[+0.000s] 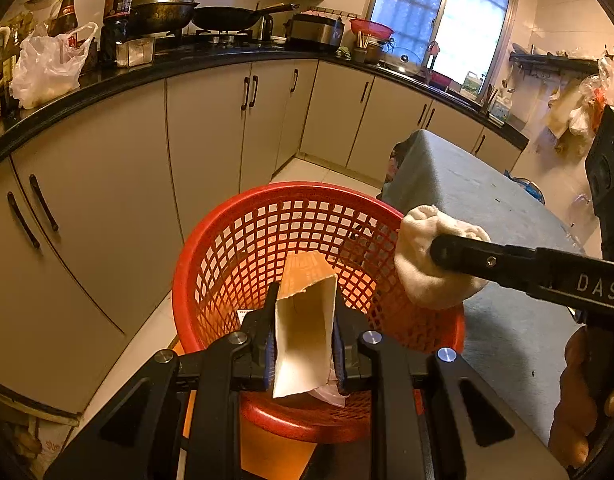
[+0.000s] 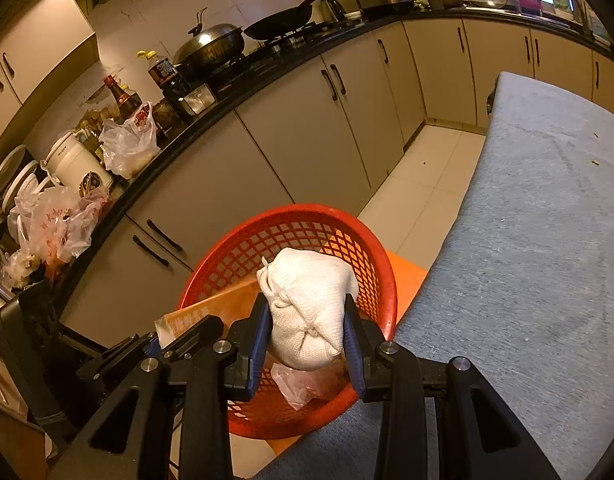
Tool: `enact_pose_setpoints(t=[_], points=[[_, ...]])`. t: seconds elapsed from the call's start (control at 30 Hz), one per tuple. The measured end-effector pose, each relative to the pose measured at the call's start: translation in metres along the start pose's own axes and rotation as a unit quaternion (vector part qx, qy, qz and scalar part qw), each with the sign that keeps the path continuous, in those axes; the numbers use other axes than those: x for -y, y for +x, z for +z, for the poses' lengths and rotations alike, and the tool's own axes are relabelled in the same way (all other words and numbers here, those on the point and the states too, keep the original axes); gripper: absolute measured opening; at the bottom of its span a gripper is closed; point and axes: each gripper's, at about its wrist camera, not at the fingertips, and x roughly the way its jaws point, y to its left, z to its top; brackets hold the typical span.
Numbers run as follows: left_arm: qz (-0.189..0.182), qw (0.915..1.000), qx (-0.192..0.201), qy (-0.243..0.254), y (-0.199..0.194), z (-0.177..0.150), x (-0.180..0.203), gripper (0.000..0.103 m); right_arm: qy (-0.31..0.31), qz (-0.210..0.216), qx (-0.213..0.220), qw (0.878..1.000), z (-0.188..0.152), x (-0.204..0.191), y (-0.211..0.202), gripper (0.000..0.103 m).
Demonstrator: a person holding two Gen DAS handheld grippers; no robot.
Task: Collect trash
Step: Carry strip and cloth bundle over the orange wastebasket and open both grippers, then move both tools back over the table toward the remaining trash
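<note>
Both claws hold trash over the basket (image 1: 307, 200); your left claw (image 1: 305, 344) pinches the carton (image 1: 303, 328), long axis pointing down into the opening; your right claw (image 2: 309, 340) clamps the cloth ball (image 2: 307, 312) above the near rim; release straight down.

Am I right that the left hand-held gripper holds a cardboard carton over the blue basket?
Not quite: the basket is red, as the left wrist view shows. The left hand-held gripper does hold the cardboard carton over it.
</note>
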Motion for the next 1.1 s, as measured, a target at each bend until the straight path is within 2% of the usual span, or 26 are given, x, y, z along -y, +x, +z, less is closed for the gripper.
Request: enact_pose_setpoints(t=[0.73, 0.9, 0.93, 1.0, 1.1], points=[[0.000, 0.9999, -0.013, -0.007, 0.015, 0.000, -0.002, 0.021, 0.011, -0.002, -0.027, 1.000, -0.002, 0.003, 0.023, 0.043], [0.001, 0.9999, -0.013, -0.005, 0.014, -0.001, -0.001, 0.021, 0.014, 0.001, -0.028, 1.000, -0.001, 0.002, 0.023, 0.047], [0.002, 0.9999, -0.013, -0.005, 0.014, -0.001, -0.001, 0.022, 0.014, 0.001, -0.026, 1.000, 0.000, 0.002, 0.022, 0.047], [0.003, 0.9999, -0.010, -0.005, 0.013, -0.001, -0.001, 0.032, 0.014, 0.002, -0.024, 1.000, 0.000, 0.003, 0.020, 0.047], [0.007, 1.0000, -0.004, -0.003, 0.010, -0.001, 0.001, 0.036, 0.019, 0.005, -0.018, 1.000, 0.000, 0.004, 0.016, 0.048]])
